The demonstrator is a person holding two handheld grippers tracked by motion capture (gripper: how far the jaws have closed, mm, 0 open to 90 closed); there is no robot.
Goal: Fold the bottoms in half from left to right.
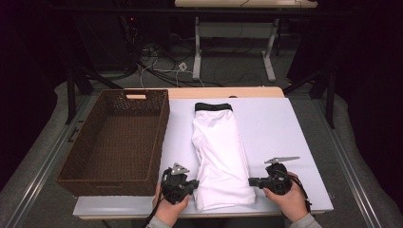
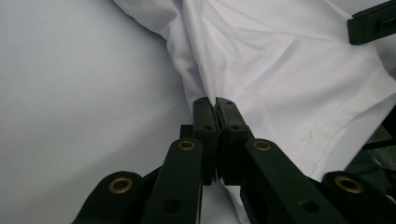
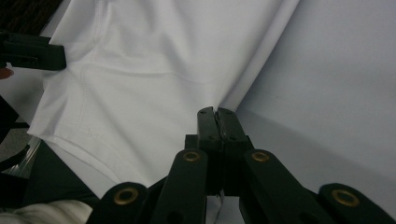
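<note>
White and wide, the desk (image 1: 285, 128) holds everything. On its left side sits a big brown woven basket (image 1: 119, 142). Just right of the basket lies a folded white garment (image 1: 219, 156) with a dark band at its far end. The left gripper (image 1: 192, 183) is at the garment's near left edge, and its fingers (image 2: 205, 116) are pressed together on the cloth. The right gripper (image 1: 252, 181) is at the near right edge, fingers (image 3: 208, 122) pressed together at the cloth's edge.
</note>
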